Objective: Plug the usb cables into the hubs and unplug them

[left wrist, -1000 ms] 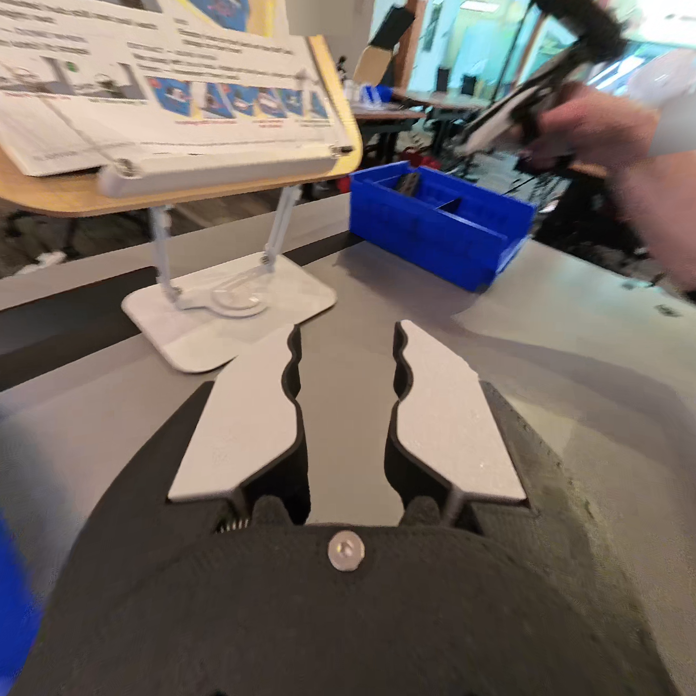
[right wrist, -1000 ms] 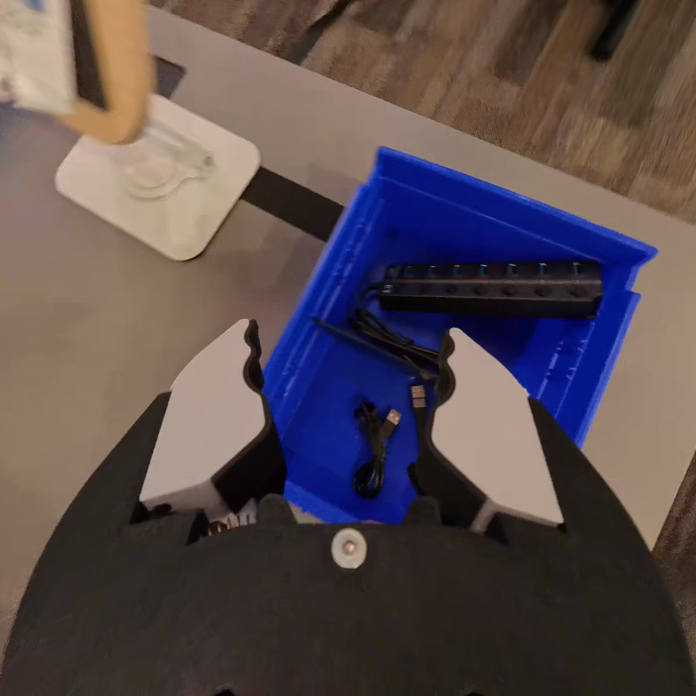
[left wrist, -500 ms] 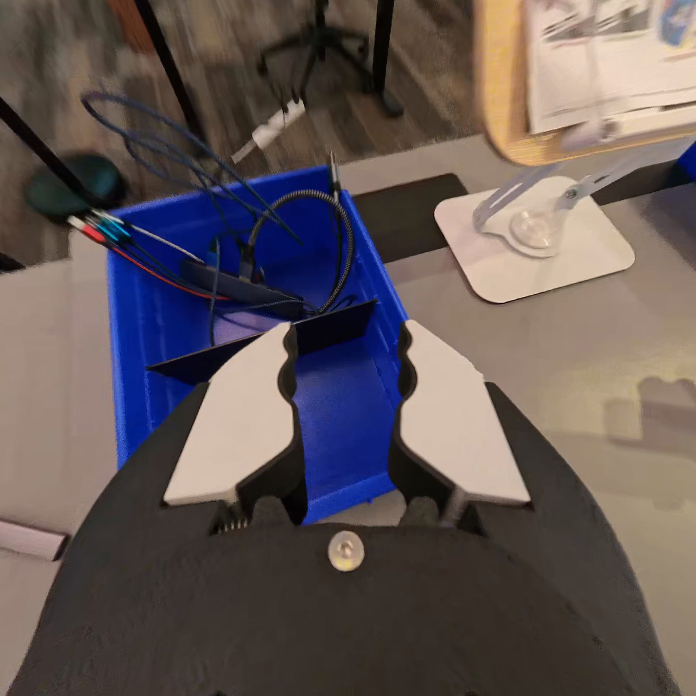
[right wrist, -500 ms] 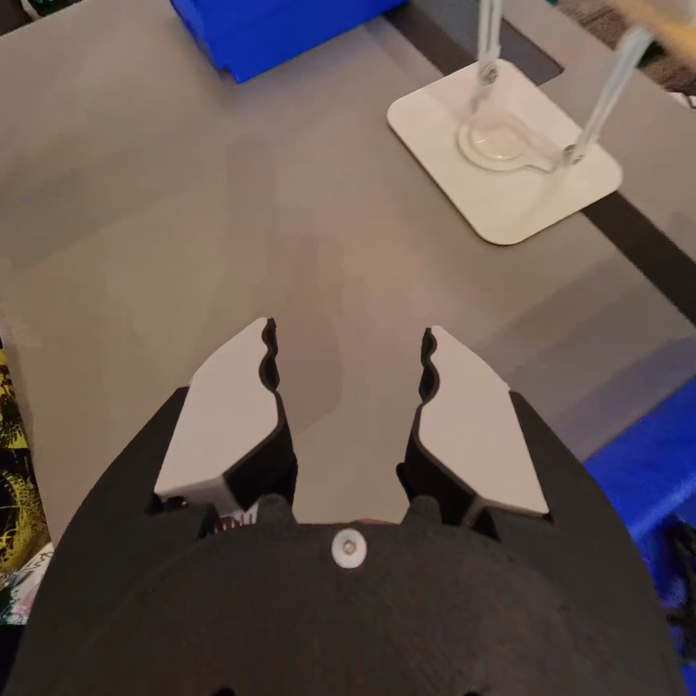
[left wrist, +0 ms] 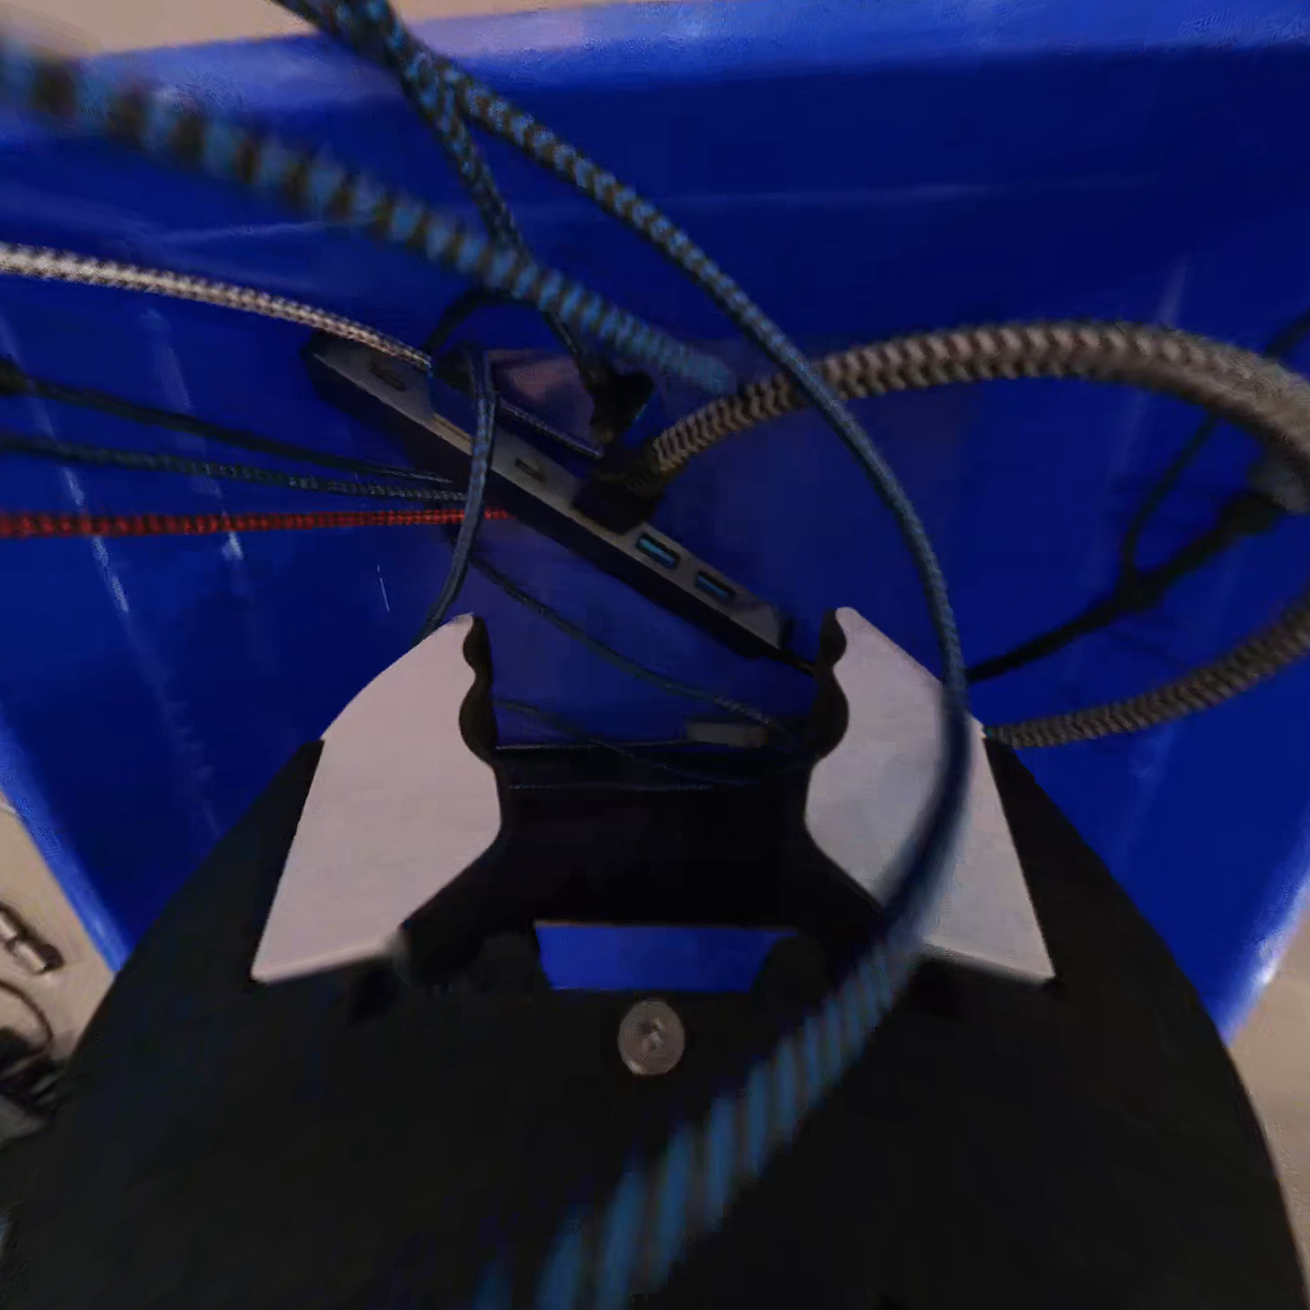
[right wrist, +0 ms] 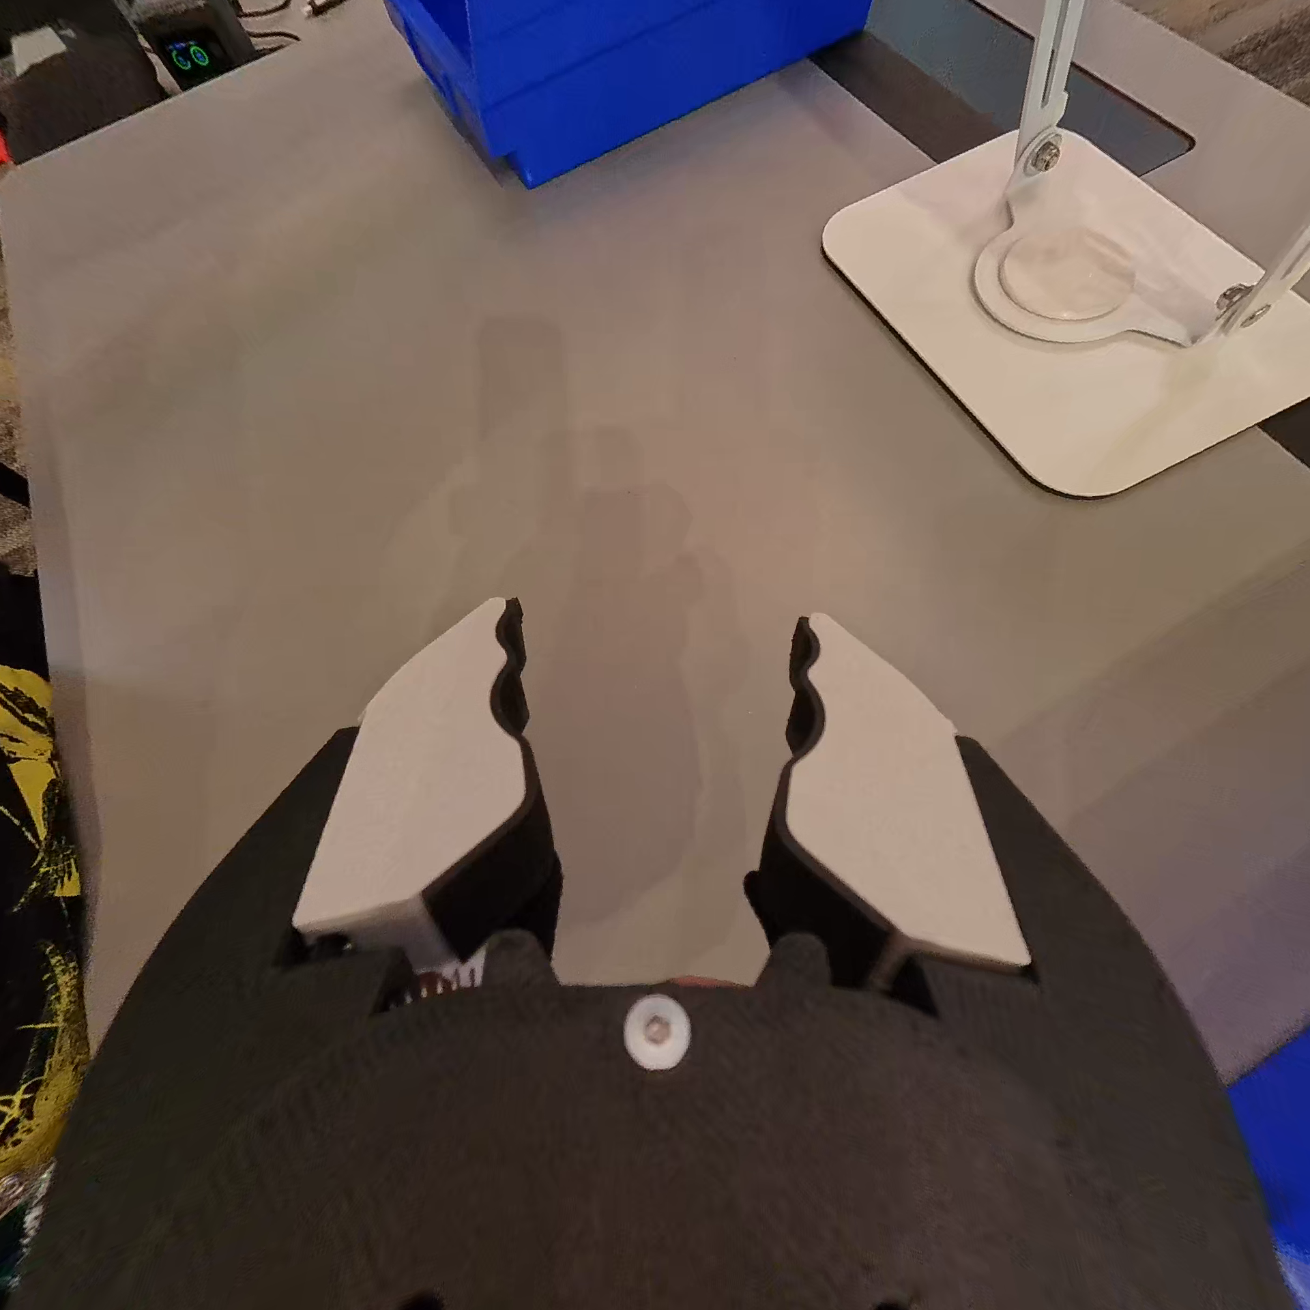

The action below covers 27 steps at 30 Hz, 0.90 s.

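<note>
- Left wrist view: the left gripper [left wrist: 656, 624], fingers spread and bare, is seen inside a glossy blue plastic bin [left wrist: 1063, 177], before a slim dark hub [left wrist: 553, 496] among braided cables [left wrist: 992, 354].
- The right gripper [right wrist: 659, 613] is held released over a smooth grey table [right wrist: 283, 354].

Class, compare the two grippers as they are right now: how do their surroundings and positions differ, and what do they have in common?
The left gripper reaches into a blue bin among braided cables, near a hub; the right gripper hovers over bare grey table. A blue cable drapes over the left's finger; nothing touches the right's. Both are open and hold nothing.

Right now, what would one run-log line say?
left gripper: open, inside blue bin, near hub | right gripper: open, over table
</note>
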Each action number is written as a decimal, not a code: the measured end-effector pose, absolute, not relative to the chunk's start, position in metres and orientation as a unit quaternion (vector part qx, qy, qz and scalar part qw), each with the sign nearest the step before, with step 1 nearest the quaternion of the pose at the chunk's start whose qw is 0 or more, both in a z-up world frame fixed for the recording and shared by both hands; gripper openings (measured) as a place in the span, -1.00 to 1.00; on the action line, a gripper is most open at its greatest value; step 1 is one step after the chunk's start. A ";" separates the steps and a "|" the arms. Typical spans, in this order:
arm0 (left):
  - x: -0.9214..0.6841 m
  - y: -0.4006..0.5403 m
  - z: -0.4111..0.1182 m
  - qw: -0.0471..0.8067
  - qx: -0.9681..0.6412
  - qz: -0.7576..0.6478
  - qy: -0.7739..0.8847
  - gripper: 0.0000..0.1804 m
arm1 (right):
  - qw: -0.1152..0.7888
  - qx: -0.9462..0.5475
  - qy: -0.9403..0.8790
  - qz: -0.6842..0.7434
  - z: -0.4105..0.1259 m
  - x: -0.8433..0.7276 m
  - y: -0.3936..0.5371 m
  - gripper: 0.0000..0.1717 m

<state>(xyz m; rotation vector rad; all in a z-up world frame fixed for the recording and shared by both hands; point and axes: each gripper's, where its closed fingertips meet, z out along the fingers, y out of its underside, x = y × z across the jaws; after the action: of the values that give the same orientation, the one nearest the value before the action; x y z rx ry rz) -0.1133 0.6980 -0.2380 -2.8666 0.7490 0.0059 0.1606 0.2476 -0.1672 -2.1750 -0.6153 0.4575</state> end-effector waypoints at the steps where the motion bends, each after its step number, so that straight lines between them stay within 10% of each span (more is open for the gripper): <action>1: -0.114 0.700 -0.243 0.067 -0.966 0.010 0.249 0.01 | 0.406 -0.862 -0.244 0.183 -0.168 0.160 0.248 -0.17; 11: -0.118 0.708 -0.267 -0.001 -0.967 0.055 0.248 -0.57 | 0.409 -0.861 -0.240 0.185 -0.180 0.162 0.252 -0.18; 27: -0.122 0.696 -0.202 0.232 -0.938 -0.158 0.202 -0.88 | 0.422 -0.848 -0.242 0.208 -0.178 0.156 0.254 -0.20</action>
<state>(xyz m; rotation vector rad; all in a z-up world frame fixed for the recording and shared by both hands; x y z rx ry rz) -0.1217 0.6965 -0.2015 -2.5784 0.5552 -0.4351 0.1561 0.2543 -0.1781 -2.1243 -0.6063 0.5215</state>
